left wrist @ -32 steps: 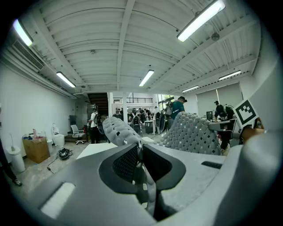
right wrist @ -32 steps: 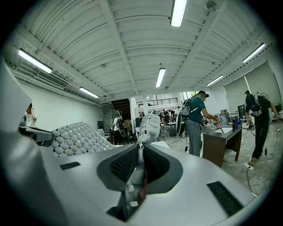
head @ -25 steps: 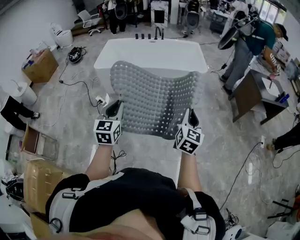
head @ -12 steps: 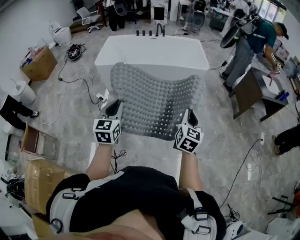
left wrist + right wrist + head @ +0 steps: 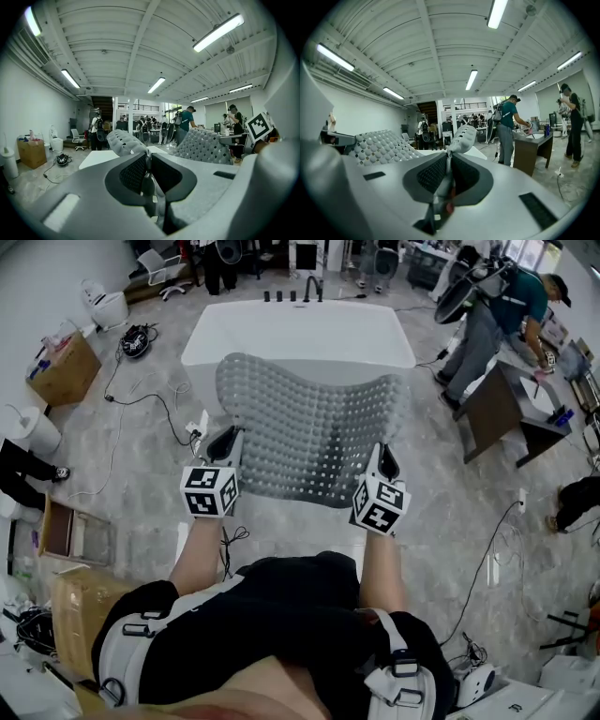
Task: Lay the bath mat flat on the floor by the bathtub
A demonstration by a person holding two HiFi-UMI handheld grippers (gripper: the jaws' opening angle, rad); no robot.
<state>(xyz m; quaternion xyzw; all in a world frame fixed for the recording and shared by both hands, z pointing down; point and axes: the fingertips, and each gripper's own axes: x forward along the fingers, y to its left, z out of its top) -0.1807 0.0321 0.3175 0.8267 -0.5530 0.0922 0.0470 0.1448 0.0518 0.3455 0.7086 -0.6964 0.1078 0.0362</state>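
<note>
A grey perforated bath mat [image 5: 309, 432] hangs spread out in the air between my two grippers, in front of the white bathtub [image 5: 298, 331]. My left gripper [image 5: 228, 448] is shut on the mat's near left corner, and the mat [image 5: 123, 142] curls up from between its jaws. My right gripper [image 5: 382, 465] is shut on the near right corner, where the mat [image 5: 461, 137] rises from the pinch. The mat's far edge sags over the tub's near rim. Both grippers are held at waist height above the marble floor [image 5: 450, 521].
A person [image 5: 492, 320] bends over a dark desk [image 5: 502, 413] at the right. Cables [image 5: 150, 404] trail over the floor at the left, near a cardboard box [image 5: 66, 367] and a toilet [image 5: 101, 304]. A wooden crate [image 5: 70, 531] lies at the left.
The bathtub and the mat have shifted slightly up in the head view, and both grippers have moved a little nearer the tub. Both grips are unchanged.
</note>
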